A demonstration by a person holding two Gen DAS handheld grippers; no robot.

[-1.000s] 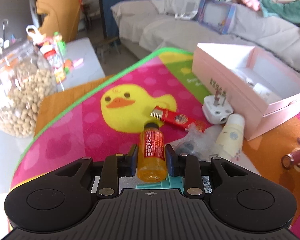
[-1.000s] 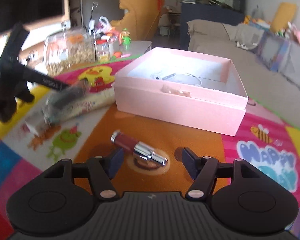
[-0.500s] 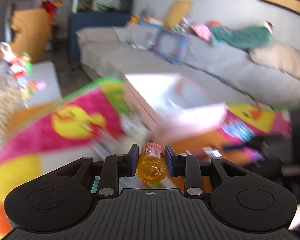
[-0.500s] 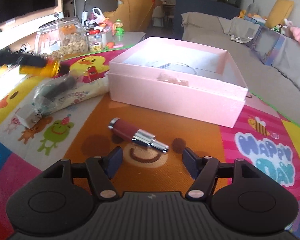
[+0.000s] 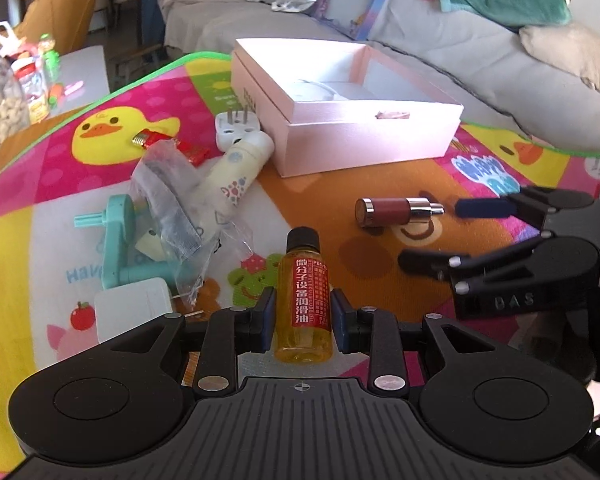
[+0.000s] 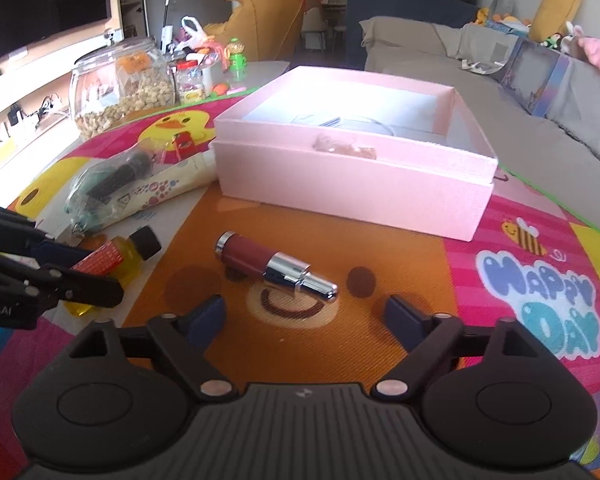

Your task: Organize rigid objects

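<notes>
Pink box (image 5: 364, 136) holds white pieces we cannot identify; our left gripper (image 5: 303, 316) clamps the oil bottle (image 5: 303, 300), our right gripper (image 6: 300, 314) is opening, nothing between.

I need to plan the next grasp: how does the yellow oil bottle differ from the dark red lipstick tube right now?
The oil bottle is clamped between the left gripper pads; the lipstick tube lies free on the mat, ahead of the right gripper, whose jaws are opening. The bottle is clear yellow with a red label and black cap; the lipstick is opaque dark red with chrome ends. Both are small cylinders outside the pink box.
</notes>
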